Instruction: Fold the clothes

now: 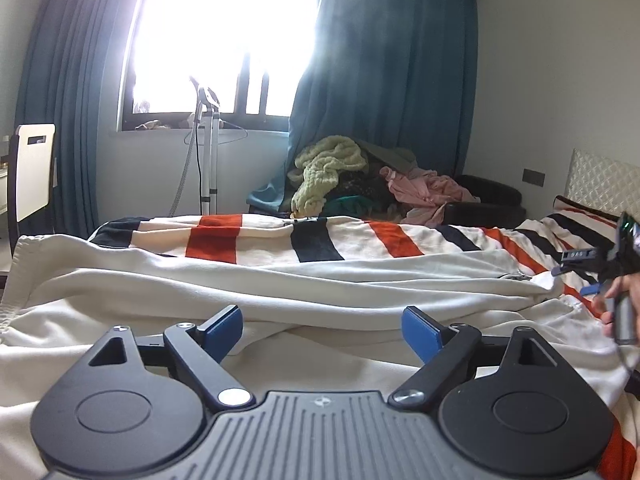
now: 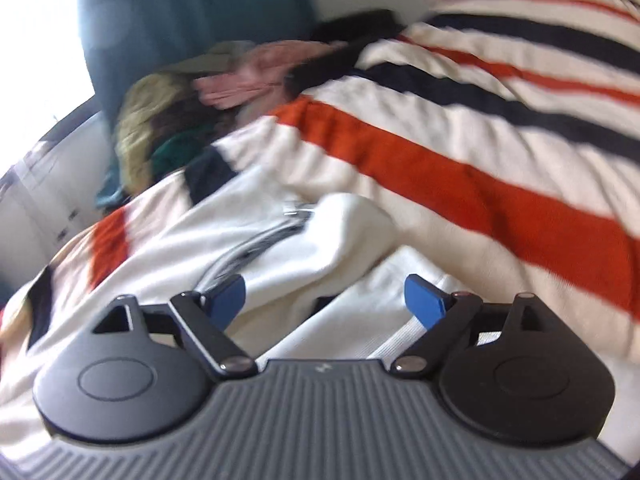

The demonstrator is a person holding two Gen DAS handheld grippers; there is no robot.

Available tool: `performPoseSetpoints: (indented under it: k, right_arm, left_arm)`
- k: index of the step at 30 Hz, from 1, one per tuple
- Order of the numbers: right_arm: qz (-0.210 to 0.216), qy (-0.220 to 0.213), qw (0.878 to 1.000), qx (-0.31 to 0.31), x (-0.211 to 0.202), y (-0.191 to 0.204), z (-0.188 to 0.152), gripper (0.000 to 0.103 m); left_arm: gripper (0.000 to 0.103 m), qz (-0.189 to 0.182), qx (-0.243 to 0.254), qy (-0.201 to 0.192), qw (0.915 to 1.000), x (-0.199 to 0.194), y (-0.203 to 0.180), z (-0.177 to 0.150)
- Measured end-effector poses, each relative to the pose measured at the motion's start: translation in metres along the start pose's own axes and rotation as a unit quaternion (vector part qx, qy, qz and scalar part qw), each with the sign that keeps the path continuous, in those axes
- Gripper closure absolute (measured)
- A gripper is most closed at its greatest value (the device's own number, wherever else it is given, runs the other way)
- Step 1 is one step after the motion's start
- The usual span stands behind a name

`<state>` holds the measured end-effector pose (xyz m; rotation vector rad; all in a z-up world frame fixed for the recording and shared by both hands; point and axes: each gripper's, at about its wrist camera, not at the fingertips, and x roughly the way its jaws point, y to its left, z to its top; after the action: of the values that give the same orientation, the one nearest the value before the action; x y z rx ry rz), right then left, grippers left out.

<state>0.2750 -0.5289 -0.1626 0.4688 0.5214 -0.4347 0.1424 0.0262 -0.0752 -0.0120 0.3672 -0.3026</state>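
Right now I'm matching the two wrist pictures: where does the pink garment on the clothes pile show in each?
Left wrist: pink garment, right of centre, beyond the bed.
Right wrist: pink garment, upper left of centre, blurred.
Shared landmark: yellow-green blanket, just left of it in both.

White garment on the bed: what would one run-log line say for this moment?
white garment: spread on striped blanket | left gripper: open, empty | right gripper: open, over garment | fold: not finished
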Motion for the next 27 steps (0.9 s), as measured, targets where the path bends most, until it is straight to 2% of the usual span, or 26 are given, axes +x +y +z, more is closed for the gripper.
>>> performPoseSetpoints:
  k: [7,14,18,20,22,23,26,27]
  right_arm:
    - [0.080,-0.016,0.992,-0.100,-0.101,0.041,-0.002,0.016]
    - [0.156,-0.031,0.974,-0.164,-0.203,0.090,-0.034,0.016]
    - [0.199,-0.035,0.964,-0.172,-0.238,0.100,-0.057,0.016]
    - [0.196,-0.038,0.961,-0.190,-0.248,0.100,-0.071,0.016]
    - [0.190,-0.041,0.962,-0.190,-0.250,0.091,-0.086,0.016]
    - [0.184,-0.028,0.965,-0.187,-0.246,0.086,-0.089,0.016]
    - [0.151,-0.004,0.972,-0.179,-0.231,0.074,-0.091,0.016]
    - [0.140,0.004,0.975,-0.174,-0.225,0.070,-0.091,0.016]
  left_arm:
    - [0.014,0.018,-0.003,-0.013,0.9998,-0.034,-0.013,0.005]
    - [0.013,0.047,-0.029,-0.017,0.9983,-0.089,-0.018,-0.001]
    - [0.013,0.074,-0.066,-0.001,0.9951,-0.111,-0.004,-0.009]
    - [0.013,0.083,-0.090,0.009,0.9924,-0.118,0.003,-0.010]
    - [0.013,0.089,-0.123,0.023,0.9882,-0.124,0.014,-0.011]
    - [0.013,0.092,-0.145,0.039,0.9844,-0.124,0.021,-0.012]
    - [0.014,0.074,-0.241,0.096,0.9630,-0.119,0.053,-0.018]
    - [0.014,0.085,-0.263,0.110,0.9547,-0.117,0.062,-0.020]
